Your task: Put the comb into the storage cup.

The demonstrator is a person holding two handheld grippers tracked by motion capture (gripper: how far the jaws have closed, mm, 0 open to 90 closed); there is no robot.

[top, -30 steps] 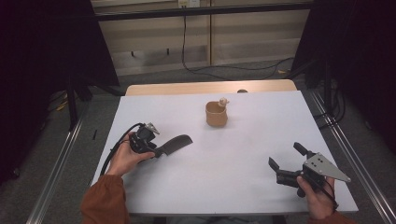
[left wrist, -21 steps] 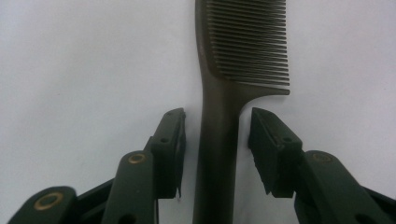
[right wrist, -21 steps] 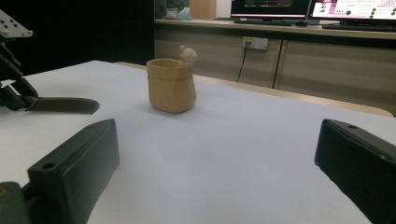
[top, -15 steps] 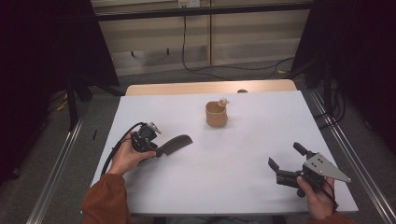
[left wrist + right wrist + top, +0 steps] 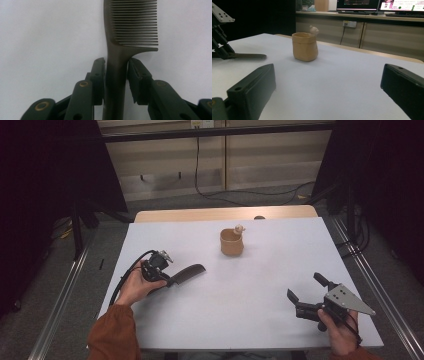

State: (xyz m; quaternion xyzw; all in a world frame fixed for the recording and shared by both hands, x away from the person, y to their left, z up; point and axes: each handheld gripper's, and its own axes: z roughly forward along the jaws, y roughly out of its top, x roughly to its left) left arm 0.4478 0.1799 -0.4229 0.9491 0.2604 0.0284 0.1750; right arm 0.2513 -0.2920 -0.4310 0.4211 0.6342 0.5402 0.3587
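Taking the tan cup (image 5: pixel 232 242) as the landmark: the left claw (image 5: pixel 170 279) sits well to the cup's left and nearer the person, clamped on the handle of a dark comb (image 5: pixel 189 272). In the left gripper view the jaws press the comb's handle (image 5: pixel 115 75) from both sides, the toothed end running straight out ahead of them. From above, the comb's long axis runs from the claw up and to the right, its toothed tip aimed roughly toward the cup but passing a little in front of it, with bare bench (image 5: pixel 260 285) between.

The cup stands upright, a small rounded figure on its far rim. The right claw (image 5: pixel 306 292) lies well to the cup's right and nearer the person, jaws spread wide and empty, facing the cup (image 5: pixel 305 47). The left hand is likely the nearer one, so dropping the comb in would probably fall to it.
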